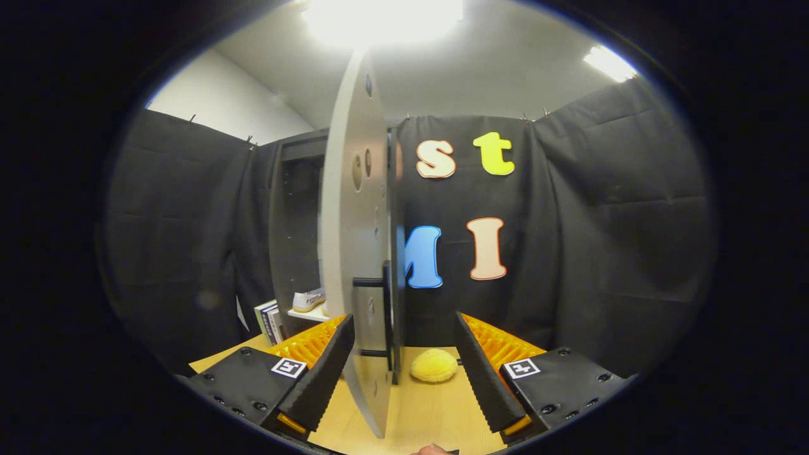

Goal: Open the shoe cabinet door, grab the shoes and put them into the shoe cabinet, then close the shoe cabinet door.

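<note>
Tool (404, 373): fingers spread, straddling the door's edge, gripping nothing.
Door (354, 253): swung open; stiff panel, likely light; handle (379, 316) offered hold.
Shoe (308, 299): behind door, on cabinet shelf (306, 314).

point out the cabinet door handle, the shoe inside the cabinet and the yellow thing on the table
door handle (387, 316), gripper view, middle of its dark vertical bar
shoe (308, 299), gripper view, its side, on the cabinet shelf
yellow thing (433, 366), gripper view, centre of its rounded top
</note>
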